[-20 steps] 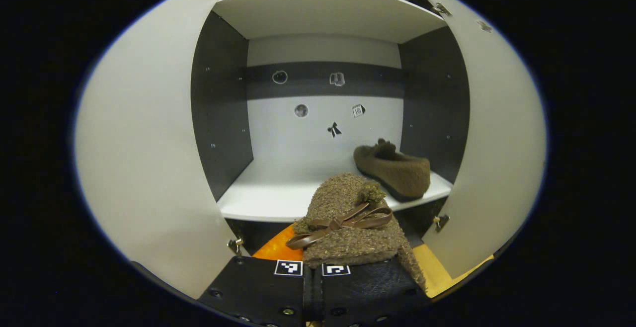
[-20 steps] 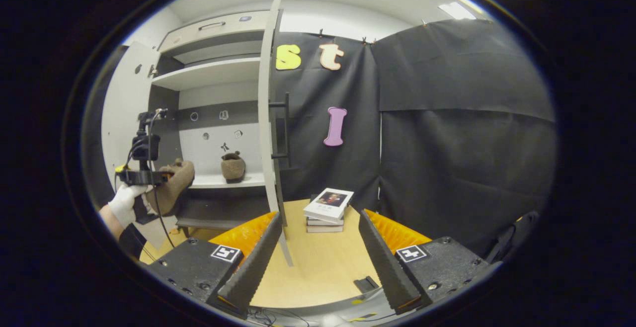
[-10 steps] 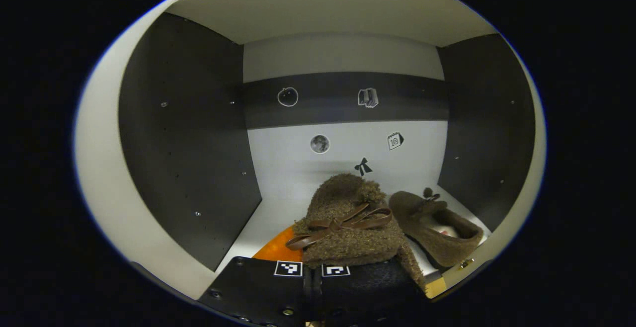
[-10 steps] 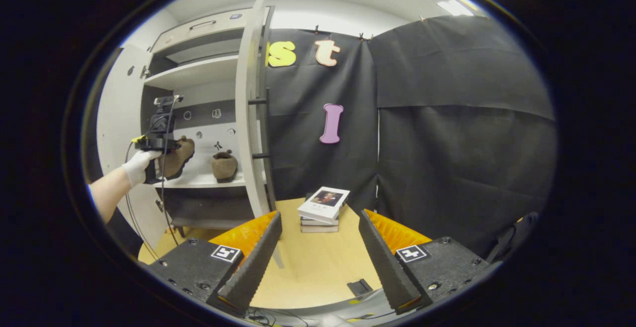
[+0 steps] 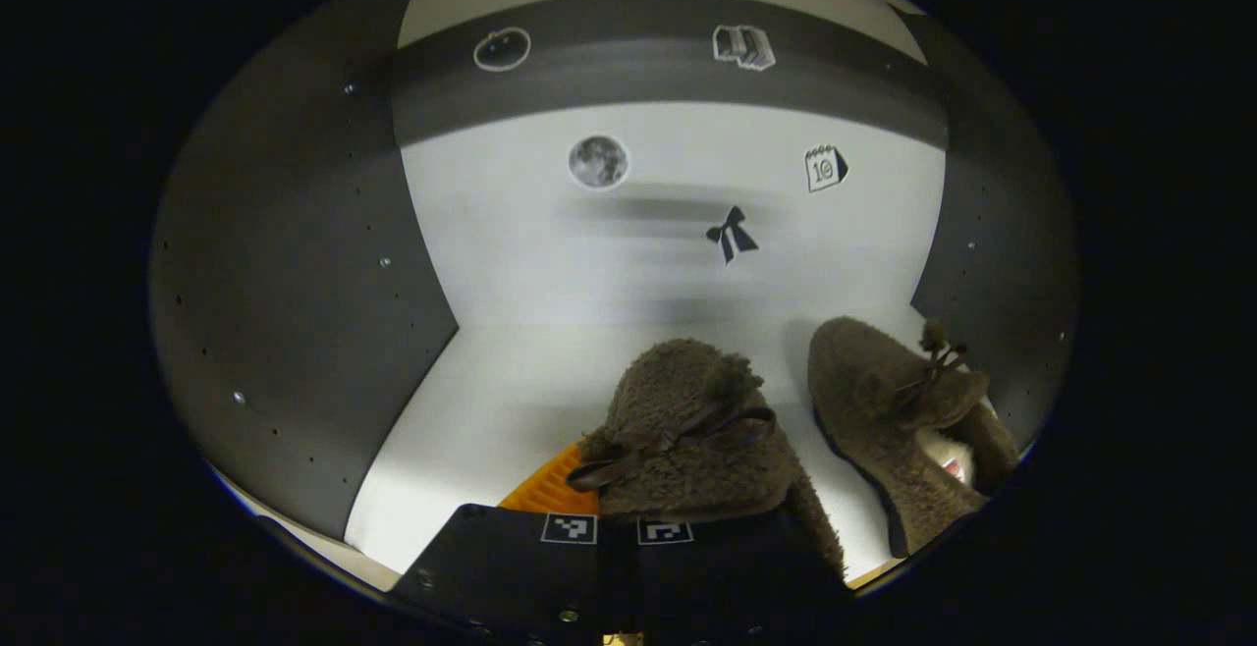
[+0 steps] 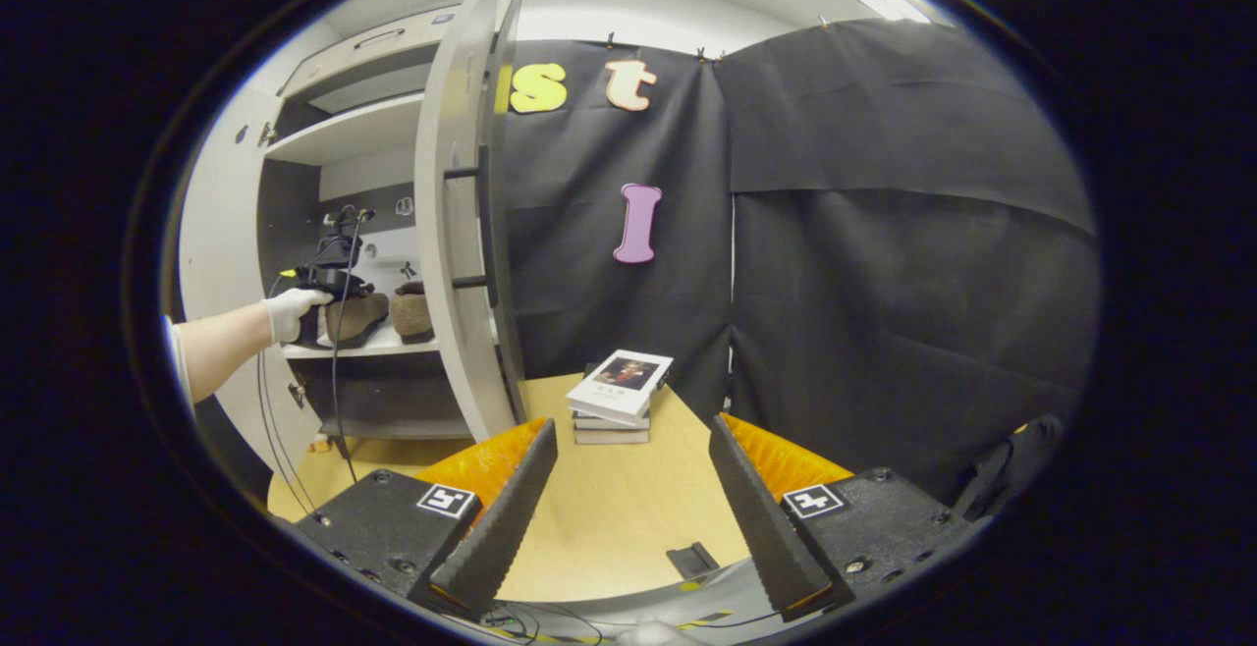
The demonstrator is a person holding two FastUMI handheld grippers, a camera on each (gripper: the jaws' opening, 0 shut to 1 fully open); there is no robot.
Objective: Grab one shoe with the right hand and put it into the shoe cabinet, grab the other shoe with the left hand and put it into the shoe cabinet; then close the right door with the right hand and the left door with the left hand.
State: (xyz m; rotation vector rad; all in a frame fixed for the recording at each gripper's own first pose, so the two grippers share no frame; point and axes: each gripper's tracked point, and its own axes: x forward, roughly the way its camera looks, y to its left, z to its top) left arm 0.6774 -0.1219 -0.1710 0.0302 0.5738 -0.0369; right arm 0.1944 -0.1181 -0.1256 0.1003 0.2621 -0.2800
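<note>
Left gripper [image 5: 619, 538]: fingers closed together on the heel end of a fuzzy brown shoe [image 5: 687, 440] with a ribbon bow on its upper, toe pointing into the shoe cabinet. The held shoe sits low over the white shelf [image 5: 462, 401]; contact with the shelf cannot be confirmed. Just beside it, toward the dark right side panel, the second shoe [image 5: 903, 420] rests on the same shelf, apart from the first. Beyond both, the pale back panel [image 5: 589, 263] carries small stickers. Right gripper [image 6: 628, 518]: fingers spread wide, holding nothing, above a wooden table [image 6: 619, 518]. Farther on, a stack of books [image 6: 619, 396] lies on that table. To the left stands the cabinet's right door [image 6: 452, 224], open, and past it a gloved hand [image 6: 290, 312] holds the other gripper at the shelf with both shoes.
</note>
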